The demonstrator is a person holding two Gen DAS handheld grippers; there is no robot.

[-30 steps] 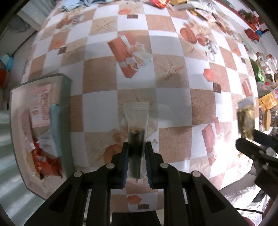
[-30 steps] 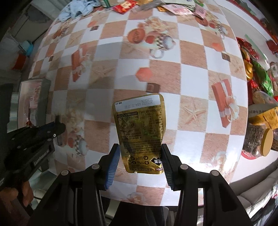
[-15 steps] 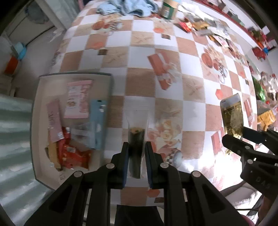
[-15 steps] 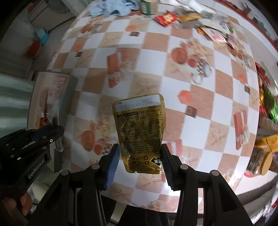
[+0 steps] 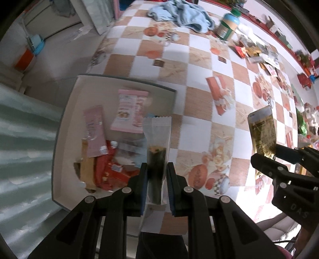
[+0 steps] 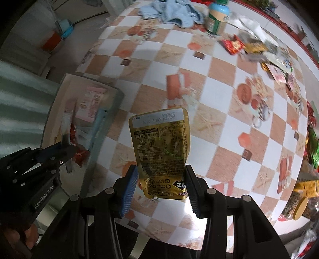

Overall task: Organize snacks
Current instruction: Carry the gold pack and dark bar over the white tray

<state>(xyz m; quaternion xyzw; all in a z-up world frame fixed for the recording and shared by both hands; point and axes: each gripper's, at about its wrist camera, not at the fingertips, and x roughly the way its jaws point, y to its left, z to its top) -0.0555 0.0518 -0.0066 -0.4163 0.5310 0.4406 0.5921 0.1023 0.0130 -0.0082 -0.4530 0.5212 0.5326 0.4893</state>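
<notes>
while several packets already lie in the box [image 5: 65, 123] at the near left edge of the table [image 5: 201, 65], the left wrist view shows the job only partly done. the left tongs [image 5: 156, 177] are closed on a clear wrapper [image 5: 157, 139] with a dark roll inside, held upright over the right side of the box, above its red, pink and tan packets. i judge this one is about to be dropped in. at the right of this view the right tongs [image 5: 267, 155] carry a gold pouch [image 5: 263, 131] above the table, well apart from the box. at the far side sit a blue cloth [image 5: 181, 14], a jar [image 5: 227, 27] and a scatter of loose packets [image 5: 257, 49], none sorted yet.

in the right wrist view the right tongs [image 6: 161, 185] grip the gold pouch [image 6: 160, 147] by its lower sides, printed back toward the camera, hanging above the checked table [image 6: 219, 95] to the right of the box [image 6: 57, 103]. the left tongs [image 6: 65, 151] reach in from the left over the box; their grip cannot be read from here. more snacks wait along the far right: a red packet [image 6: 233, 45], other wrappers, a green bag [image 6: 313, 145] and a jar with a yellow lid [image 6: 299, 207] at the near right edge. so two items are in hand, a handful are stored, and much of the pile is left, as far as i can judge.
</notes>
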